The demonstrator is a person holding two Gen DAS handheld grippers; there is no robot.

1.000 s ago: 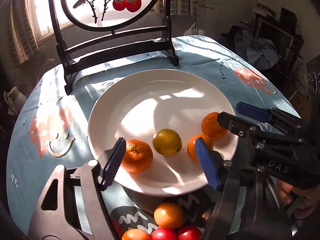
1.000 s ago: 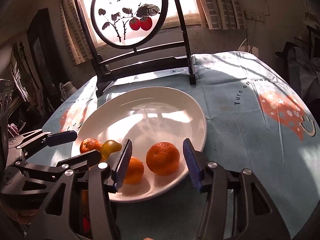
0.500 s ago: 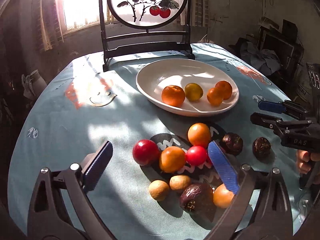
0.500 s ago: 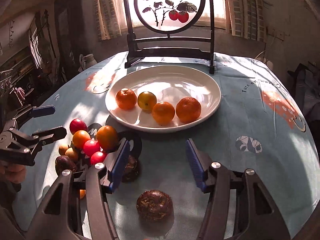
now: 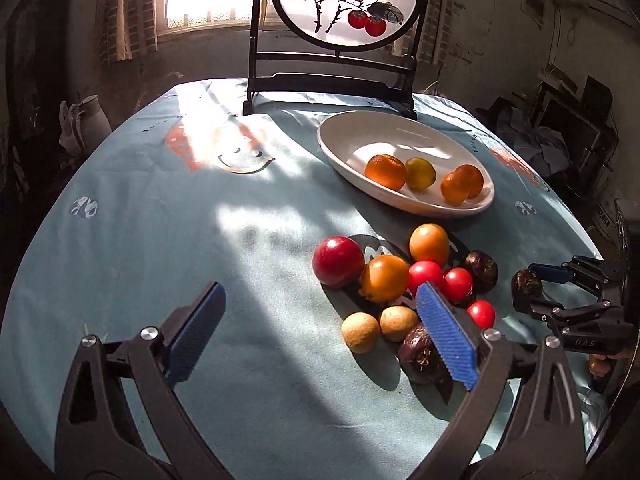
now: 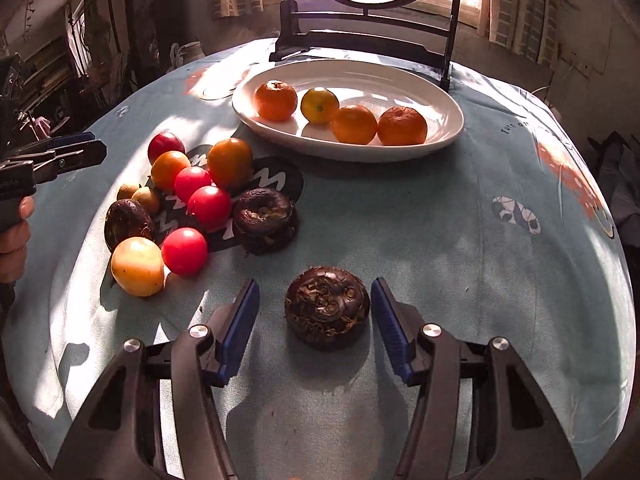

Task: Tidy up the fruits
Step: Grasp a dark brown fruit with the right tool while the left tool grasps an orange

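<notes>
A white plate (image 6: 448,128) holds three orange mandarins and a yellow-green citrus (image 6: 319,105); it also shows in the left wrist view (image 5: 344,148). A pile of red, orange, tan and dark fruits (image 6: 192,196) lies on the cloth in front of the plate, also seen in the left wrist view (image 5: 400,280). A dark brown wrinkled fruit (image 6: 326,307) sits apart, between the open fingers of my right gripper (image 6: 316,326), untouched. My left gripper (image 5: 320,336) is open and empty, above the cloth left of the pile.
A round table with a blue-green printed cloth (image 6: 480,240). A black-framed round painted screen (image 5: 346,4) stands behind the plate. A white jug (image 5: 86,120) sits beyond the table's left edge. Clutter lies off the right side.
Both grippers have pulled back from the plate toward the table's near side. The right gripper now straddles the lone dark fruit; the left has shifted left of the pile.
</notes>
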